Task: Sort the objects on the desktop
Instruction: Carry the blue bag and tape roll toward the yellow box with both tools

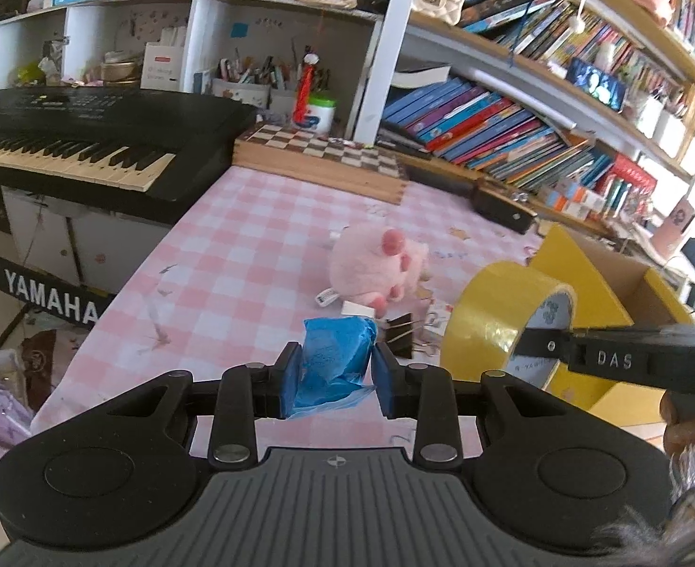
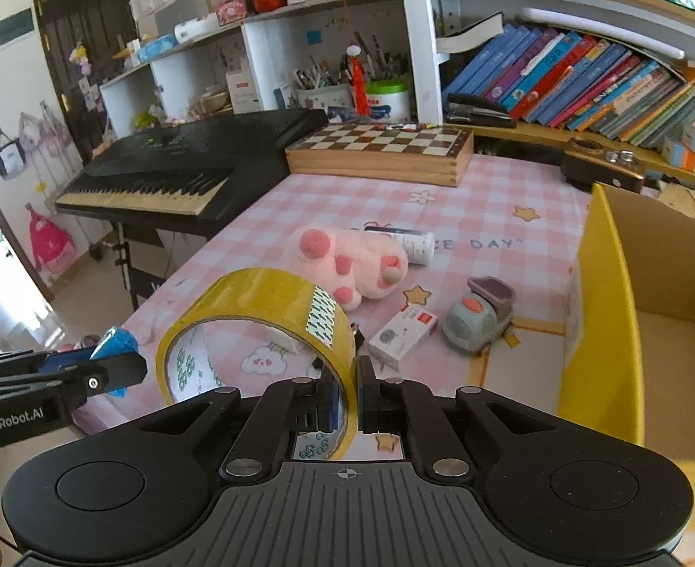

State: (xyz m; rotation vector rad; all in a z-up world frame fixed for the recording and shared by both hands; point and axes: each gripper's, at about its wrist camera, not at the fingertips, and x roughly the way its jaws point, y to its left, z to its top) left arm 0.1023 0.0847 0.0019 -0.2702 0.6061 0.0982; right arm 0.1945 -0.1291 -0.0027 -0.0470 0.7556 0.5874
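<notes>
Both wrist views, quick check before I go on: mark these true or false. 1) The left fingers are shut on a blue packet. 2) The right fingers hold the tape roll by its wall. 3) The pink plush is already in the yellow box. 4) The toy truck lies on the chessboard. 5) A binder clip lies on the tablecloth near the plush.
1) True: the left gripper clamps the blue packet.
2) True: the right gripper pinches the wall of the yellow tape roll.
3) False: the pink plush lies on the tablecloth, outside the yellow box.
4) False: the toy truck lies on the tablecloth, well short of the chessboard.
5) True: the black binder clip lies just in front of the plush.
</notes>
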